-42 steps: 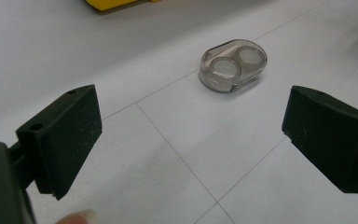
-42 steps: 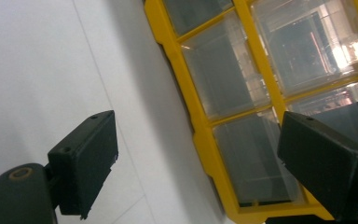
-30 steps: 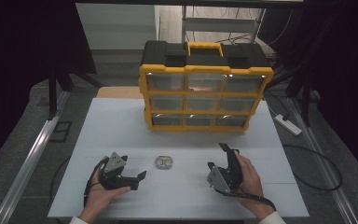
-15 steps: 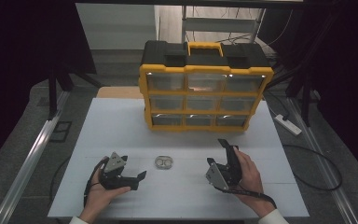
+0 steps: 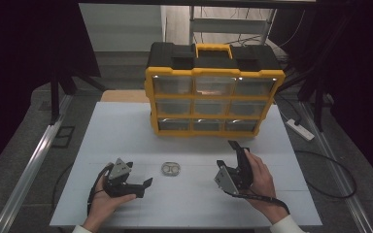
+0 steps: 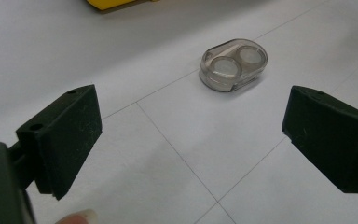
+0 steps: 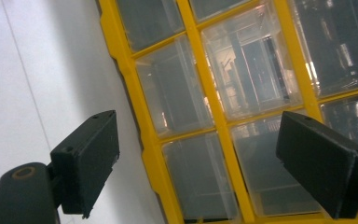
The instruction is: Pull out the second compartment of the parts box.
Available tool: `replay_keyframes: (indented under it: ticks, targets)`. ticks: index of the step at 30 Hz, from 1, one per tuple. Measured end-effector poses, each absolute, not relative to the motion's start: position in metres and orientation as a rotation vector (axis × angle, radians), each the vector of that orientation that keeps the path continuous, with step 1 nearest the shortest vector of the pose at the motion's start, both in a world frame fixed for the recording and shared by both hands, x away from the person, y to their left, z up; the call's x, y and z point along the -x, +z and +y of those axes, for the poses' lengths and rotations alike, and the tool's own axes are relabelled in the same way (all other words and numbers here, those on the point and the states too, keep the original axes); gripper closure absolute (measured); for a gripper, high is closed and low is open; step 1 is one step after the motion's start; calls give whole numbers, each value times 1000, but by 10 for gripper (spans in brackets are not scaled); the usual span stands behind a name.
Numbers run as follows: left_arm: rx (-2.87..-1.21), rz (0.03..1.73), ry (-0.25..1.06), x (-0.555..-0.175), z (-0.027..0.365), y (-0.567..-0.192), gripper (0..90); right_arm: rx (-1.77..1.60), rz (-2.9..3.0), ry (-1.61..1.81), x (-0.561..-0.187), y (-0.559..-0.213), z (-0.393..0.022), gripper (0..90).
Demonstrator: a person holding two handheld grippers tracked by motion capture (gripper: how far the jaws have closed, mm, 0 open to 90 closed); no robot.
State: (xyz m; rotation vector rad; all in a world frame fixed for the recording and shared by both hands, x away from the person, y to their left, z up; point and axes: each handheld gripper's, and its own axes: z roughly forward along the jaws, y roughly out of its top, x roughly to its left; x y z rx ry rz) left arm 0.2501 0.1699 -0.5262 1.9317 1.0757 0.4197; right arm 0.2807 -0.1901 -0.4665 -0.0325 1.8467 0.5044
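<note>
I hold a gripper in each hand, low over the white worktop [image 5: 126, 126]. My left gripper [image 5: 143, 187] is near the front left corner of the worktop. Its two black jaws are wide apart and hold nothing. They look like flat, hard blocks with a slightly rough face. My left gripper [image 6: 191, 154] points at a small clear case [image 6: 233, 64].

The small clear case [image 5: 170, 169] lies flat on the worktop, near the middle and closer to the front edge, between my two grippers. It touches neither of them. It is made of see-through plastic, oval in shape with smooth round ends. Inside it are two round cups side by side, and both look pale and whitish. I cannot tell what is in them.

My right gripper [image 5: 237, 154] is near the front right part of the worktop and is tipped on its side. Its jaws are wide apart too, with nothing between them. My right gripper [image 7: 205, 163] looks at a drawer box [image 7: 205, 93].

The drawer box [image 5: 213, 99] stands at the back edge of the worktop. It has a yellow plastic frame, a black top and a yellow handle. It has nine clear, shiny drawers in three rows, all pushed in. I cannot tell what is in them.
</note>
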Motion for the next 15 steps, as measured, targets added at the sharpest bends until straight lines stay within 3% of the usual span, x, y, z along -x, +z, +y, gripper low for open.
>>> replay_keyframes:
  ticks: [15]
  targets:
    - [-1933,1074,422,-250,170,-526,55,38,1817,516,-284,-452,-186,133]
